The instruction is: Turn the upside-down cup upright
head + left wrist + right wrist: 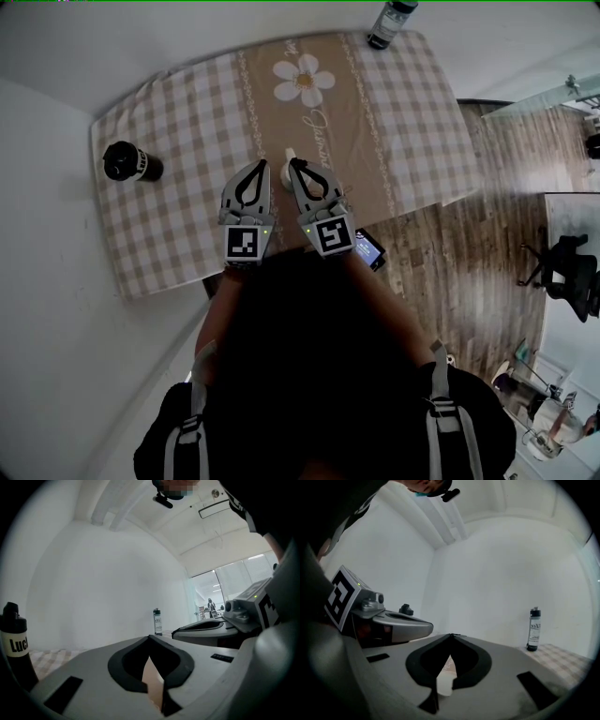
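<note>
White cup [290, 154], partly hidden

At the head view's centre, the left grey hand-held gripper [263, 166] and the right grey hand-held gripper [294, 163] are pointing level toward the upper edge, side by side, each holding its jaws together.

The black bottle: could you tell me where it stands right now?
In the head view the black bottle stands on the left part of the checked tablecloth, left of the left tongs.
</note>
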Motion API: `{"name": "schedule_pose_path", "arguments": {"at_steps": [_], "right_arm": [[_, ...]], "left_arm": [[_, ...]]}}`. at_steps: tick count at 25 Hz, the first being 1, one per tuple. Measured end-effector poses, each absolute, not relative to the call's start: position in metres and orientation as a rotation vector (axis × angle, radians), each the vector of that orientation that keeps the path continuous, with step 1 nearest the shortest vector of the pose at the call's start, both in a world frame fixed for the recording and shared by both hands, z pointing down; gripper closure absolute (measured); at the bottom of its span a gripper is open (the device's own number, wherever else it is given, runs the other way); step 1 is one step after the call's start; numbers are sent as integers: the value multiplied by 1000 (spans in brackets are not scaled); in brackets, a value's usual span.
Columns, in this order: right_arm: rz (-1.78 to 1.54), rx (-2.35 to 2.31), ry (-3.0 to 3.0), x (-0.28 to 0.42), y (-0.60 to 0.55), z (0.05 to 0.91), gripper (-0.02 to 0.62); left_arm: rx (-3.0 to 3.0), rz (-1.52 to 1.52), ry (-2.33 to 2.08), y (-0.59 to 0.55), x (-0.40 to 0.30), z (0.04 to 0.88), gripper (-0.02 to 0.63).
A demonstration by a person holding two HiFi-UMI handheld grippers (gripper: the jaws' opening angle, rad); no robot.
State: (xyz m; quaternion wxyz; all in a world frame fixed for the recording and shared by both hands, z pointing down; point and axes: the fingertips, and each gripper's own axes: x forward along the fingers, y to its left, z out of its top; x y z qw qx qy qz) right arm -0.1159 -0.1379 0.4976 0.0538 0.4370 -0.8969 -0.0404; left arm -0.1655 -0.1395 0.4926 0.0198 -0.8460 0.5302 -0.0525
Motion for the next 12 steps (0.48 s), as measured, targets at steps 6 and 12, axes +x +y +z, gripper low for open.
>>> {"name": "schedule_pose_path", "arguments": {"at_steps": [6, 12], "right_arm": [[-115, 1326, -2716, -115, -136, 502, 592], [-95, 1333, -2710, -113, -138, 505, 592]], "left_arm": [[-2623, -192, 1642, -138, -168, 498, 604], [-2645, -177, 1638, -139, -165, 498, 604]]}}
